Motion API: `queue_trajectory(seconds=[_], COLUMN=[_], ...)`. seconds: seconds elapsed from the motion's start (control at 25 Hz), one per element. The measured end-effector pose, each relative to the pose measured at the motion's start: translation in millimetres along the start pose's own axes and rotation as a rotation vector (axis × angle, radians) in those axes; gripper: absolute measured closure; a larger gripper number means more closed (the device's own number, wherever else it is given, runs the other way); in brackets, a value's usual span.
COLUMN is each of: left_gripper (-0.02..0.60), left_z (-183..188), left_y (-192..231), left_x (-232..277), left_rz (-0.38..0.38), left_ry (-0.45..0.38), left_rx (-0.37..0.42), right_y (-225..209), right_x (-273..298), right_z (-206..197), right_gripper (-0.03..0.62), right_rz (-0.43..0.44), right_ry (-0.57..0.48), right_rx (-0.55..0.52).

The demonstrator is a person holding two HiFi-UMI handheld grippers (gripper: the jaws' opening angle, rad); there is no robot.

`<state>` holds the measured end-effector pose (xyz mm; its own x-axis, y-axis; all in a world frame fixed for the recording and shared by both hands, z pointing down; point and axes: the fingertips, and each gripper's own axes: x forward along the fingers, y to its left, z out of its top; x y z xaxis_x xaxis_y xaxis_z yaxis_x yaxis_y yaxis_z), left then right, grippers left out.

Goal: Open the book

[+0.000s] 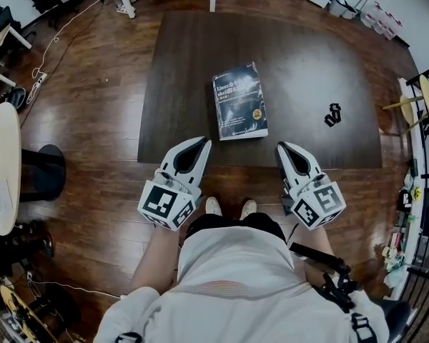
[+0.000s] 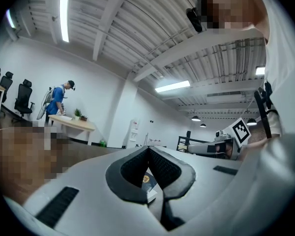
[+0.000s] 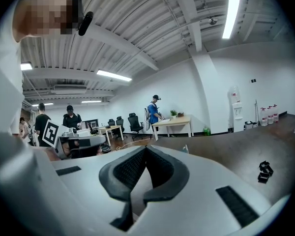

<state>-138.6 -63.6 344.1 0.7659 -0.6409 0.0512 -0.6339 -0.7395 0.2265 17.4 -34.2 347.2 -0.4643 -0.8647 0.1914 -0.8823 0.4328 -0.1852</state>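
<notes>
Closed book [image 1: 239,101] lies near the counter's [image 1: 186,63] front edge. Left gripper [image 1: 202,143] and right gripper [image 1: 282,147], both closed and empty, flank it just short. Likely best: steady the book with one and slide the other's tip under the cover edge.

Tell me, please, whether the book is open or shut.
Shut: the book lies flat on the table, front cover up, no pages spread.

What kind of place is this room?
Probably an open-plan office or lab workspace: black office chairs, a pale wooden desk, and long strip lights overhead.
</notes>
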Motion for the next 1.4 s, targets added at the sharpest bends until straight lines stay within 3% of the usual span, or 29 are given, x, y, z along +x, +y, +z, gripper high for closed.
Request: queue_trajectory(seconds=[0.44, 1.08, 1.4], left_gripper=[0.572, 0.572, 0.565], left_z=[-4.9, -28.2, -60.6], left_y=[3.1, -44.2, -33.9], left_x=[49.2, 146.8, 155.2], left_rz=[0.021, 0.115, 0.117], left_ry=[0.037, 0.098, 0.223], left_rx=[0.018, 0.000, 0.074], right_y=[-57.2, -171.7, -178.7], right_x=[5.0, -1.9, 3.0], right_z=[0.3, 2.4, -16.8], right_gripper=[0.594, 0.594, 0.594], right_rz=[-0.010, 0.121, 0.138], right_ry=[0.002, -0.002, 0.028], right_rx=[0.040, 0.105, 0.145])
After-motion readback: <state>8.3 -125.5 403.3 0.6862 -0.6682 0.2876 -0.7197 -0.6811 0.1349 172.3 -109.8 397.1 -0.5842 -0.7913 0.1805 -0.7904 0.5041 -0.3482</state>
